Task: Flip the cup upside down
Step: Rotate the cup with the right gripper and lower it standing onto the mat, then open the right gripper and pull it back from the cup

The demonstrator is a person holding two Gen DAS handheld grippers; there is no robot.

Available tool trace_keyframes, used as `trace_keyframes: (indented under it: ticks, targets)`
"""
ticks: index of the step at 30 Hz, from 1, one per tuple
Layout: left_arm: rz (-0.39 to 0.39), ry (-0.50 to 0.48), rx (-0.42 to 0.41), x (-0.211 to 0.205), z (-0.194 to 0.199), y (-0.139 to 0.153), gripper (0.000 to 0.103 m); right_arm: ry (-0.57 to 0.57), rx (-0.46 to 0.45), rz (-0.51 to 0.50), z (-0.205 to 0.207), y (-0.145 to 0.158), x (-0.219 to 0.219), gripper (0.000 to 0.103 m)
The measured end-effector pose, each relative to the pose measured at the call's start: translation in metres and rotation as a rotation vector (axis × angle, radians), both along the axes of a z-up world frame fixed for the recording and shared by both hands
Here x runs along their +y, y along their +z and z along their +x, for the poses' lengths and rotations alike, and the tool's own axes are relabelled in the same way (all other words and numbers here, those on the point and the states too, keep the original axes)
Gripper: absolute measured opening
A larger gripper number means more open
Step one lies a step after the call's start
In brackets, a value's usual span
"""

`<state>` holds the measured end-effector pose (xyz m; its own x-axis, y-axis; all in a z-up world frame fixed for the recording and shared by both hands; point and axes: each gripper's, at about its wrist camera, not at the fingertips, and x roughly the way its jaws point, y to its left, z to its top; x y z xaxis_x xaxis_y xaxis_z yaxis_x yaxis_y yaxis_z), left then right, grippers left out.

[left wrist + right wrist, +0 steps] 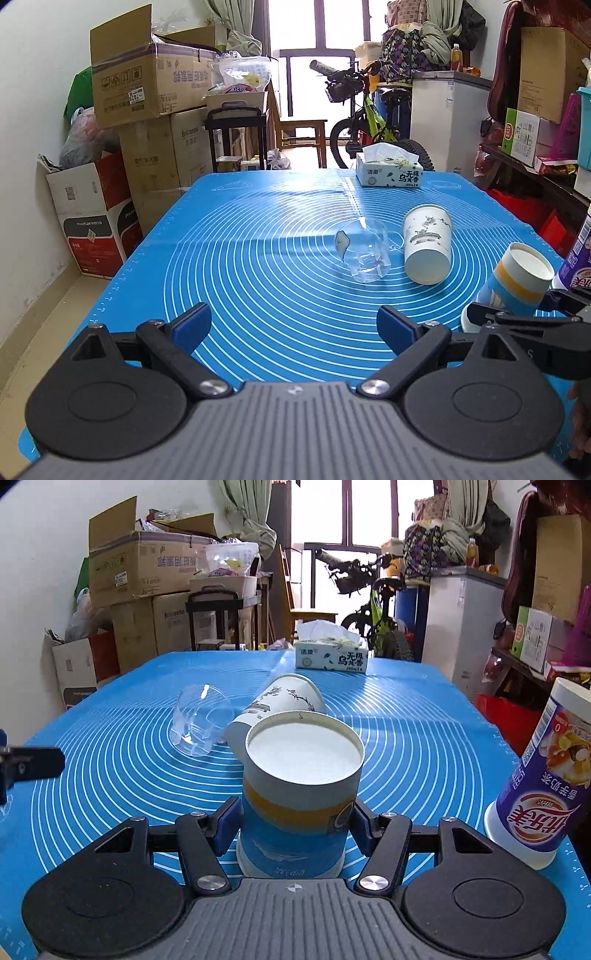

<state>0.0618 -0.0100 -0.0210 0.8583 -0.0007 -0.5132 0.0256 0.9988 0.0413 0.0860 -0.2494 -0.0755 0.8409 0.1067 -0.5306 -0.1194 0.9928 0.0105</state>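
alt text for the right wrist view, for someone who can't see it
The right gripper is closed on a blue and orange paper cup standing upside down, flat base up, on a blue ringed mat. Behind it a white printed paper cup and a clear plastic cup lie on their sides; a purple milk tea cup stands inverted at right.

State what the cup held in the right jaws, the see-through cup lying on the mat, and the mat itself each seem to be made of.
Blue-and-orange cup: probably coated paper; matte printed wall, recessed white base showing on top.
Clear cup: likely thin plastic, possibly glass; transparent, with glossy highlights.
Blue mat: probably silicone or soft plastic; smooth with a slight sheen, printed rings, fold creases.
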Motion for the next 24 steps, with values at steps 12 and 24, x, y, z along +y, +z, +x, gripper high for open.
trace_keyframes:
  ticks: [12, 24]
  targets:
    - [0.007, -0.004, 0.004, -0.004, -0.003, 0.0, 0.095, 0.024, 0.009, -0.035, 0.006, 0.004, 0.009, 0.078]
    - [-0.005, -0.021, 0.015, -0.011, -0.018, 0.003, 0.095, -0.013, -0.031, -0.037, -0.047, 0.037, -0.005, 0.103]
